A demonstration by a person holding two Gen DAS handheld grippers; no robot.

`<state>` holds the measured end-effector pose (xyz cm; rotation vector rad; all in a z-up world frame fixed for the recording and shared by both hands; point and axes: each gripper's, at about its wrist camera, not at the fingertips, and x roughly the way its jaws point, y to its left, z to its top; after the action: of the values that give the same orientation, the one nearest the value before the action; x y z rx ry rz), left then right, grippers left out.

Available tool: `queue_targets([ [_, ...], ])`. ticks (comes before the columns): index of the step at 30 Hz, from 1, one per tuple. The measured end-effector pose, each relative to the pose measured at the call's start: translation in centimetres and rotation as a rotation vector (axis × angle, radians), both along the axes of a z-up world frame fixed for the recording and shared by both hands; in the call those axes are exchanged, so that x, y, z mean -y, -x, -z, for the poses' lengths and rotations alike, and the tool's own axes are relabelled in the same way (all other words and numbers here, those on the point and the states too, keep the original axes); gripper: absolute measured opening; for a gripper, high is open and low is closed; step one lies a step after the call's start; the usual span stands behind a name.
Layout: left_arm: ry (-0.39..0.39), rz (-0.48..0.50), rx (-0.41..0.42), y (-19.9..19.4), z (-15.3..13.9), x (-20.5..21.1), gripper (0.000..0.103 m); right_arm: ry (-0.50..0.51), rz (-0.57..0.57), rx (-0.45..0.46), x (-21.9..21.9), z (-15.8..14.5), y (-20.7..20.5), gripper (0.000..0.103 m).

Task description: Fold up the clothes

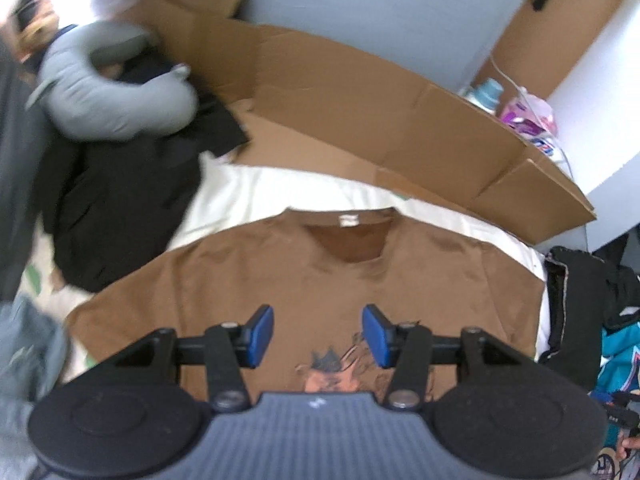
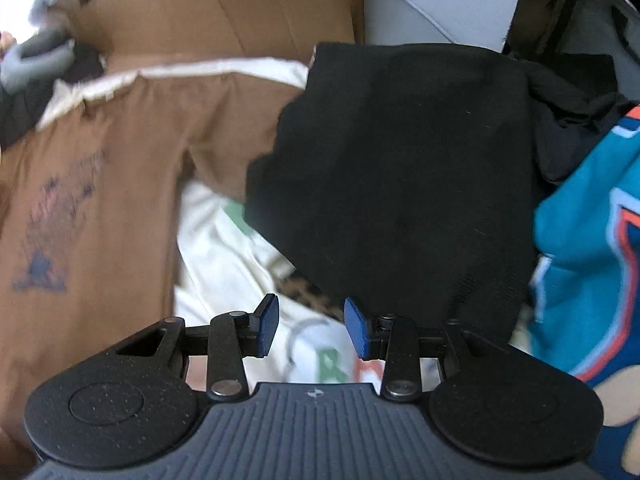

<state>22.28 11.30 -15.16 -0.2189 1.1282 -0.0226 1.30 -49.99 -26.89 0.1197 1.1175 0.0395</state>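
The brown T-shirt (image 1: 320, 280) lies spread flat and face up on the white sheet (image 1: 248, 196), its collar toward the far side and a printed figure on its chest. My left claw (image 1: 318, 336) hangs above that chest with its blue pads apart and nothing between them. My right claw (image 2: 310, 328) stands over the white sheet just beside the shirt's side edge, its pads likewise apart and gripping nothing. In the right wrist view one brown sleeve reaches toward a black garment (image 2: 400, 168) that lies just beside the shirt and covers part of the sheet; a teal garment with orange and white trim (image 2: 592, 240) lies against its far side. The sheet carries green and red lettering near my right claw. On the other side of the shirt, in the left wrist view, a heap of dark clothes (image 1: 120, 208) lies on the sheet with a grey curved pillow (image 1: 112, 92) on top. Flattened brown cardboard (image 1: 380, 120) stands along the far edge of the surface, against a pale grey wall (image 1: 380, 0). Beyond the cardboard's right end I note a light blue bottle (image 1: 488, 94) and pink packaging (image 1: 528, 118), both blurred.
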Motion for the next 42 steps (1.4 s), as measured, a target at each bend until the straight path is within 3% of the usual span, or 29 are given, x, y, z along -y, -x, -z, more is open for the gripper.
queue_targets([
  [16,0.039,0.115,-0.019,-10.9,4.4,11.6,0.052,-0.314,0.131,0.109,-4.1,5.2,-6.3,0.043],
  [23,0.095,0.167,-0.064,-12.8,9.6,17.5,0.046,-0.44,0.333,0.149,-4.7,8.8,-7.9,0.043],
  [28,0.125,0.229,-0.11,-12.7,13.3,21.3,0.04,-0.441,0.486,0.109,-5.2,11.4,-8.5,0.043],
  [37,0.119,0.419,-0.149,-13.3,18.0,26.8,0.034,-0.582,0.688,0.133,-5.4,13.6,-9.7,0.044],
  [42,0.133,0.677,-0.103,-15.2,19.1,31.2,0.034,-0.634,0.789,0.155,-5.9,15.1,-9.5,0.043],
])
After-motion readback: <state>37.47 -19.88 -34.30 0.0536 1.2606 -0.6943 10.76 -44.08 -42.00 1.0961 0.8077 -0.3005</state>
